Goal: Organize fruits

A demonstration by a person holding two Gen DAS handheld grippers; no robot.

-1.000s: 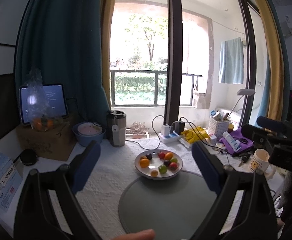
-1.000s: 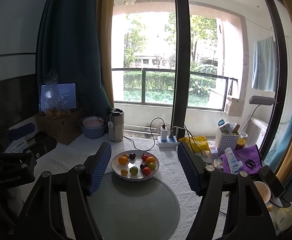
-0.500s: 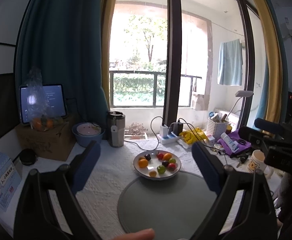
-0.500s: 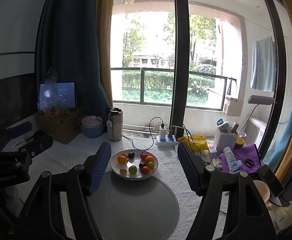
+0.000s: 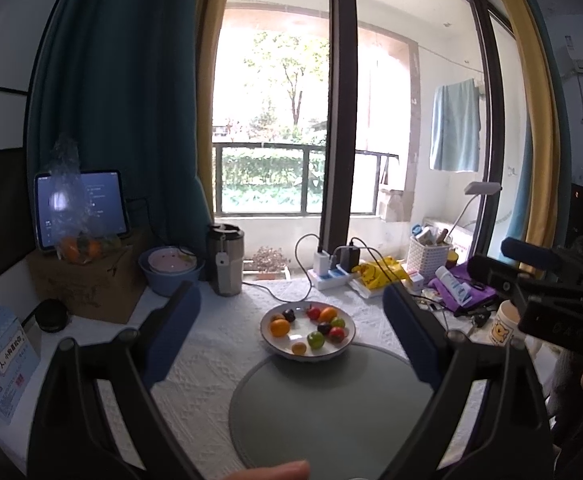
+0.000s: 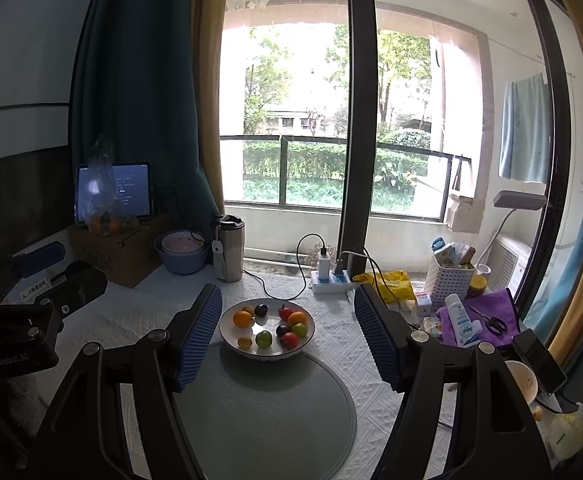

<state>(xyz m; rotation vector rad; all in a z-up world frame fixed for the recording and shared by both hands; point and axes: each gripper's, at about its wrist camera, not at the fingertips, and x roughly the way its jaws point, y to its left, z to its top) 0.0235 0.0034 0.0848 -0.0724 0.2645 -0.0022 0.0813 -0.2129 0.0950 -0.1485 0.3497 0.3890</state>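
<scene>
Fruits: about nine small pieces lie in one white plate at my 12 o'clock; none sits on the table outside it, as far as I can see.
Left hand-held gripper: I hold it above the near edge, fingers wide apart, nothing between them.
Right hand-held gripper: same, fingers spread and empty, the plate framed in the gap.
Grey round mat: nearest to me, bare; the plate's near rim overlaps its far edge.
Plate contents: orange at 10 o'clock, dark plum at 11, green fruit at 6, red fruit at 5.
Progress: I judge this fits either fruits waiting to be sorted out of the plate, or fruits already gathered into it; these views do not settle which.
Beyond the plate: steel tumbler at 11 o'clock, power strip at 1 o'clock.
Far left: bagged oranges on a cardboard box, apart from the plate.
</scene>
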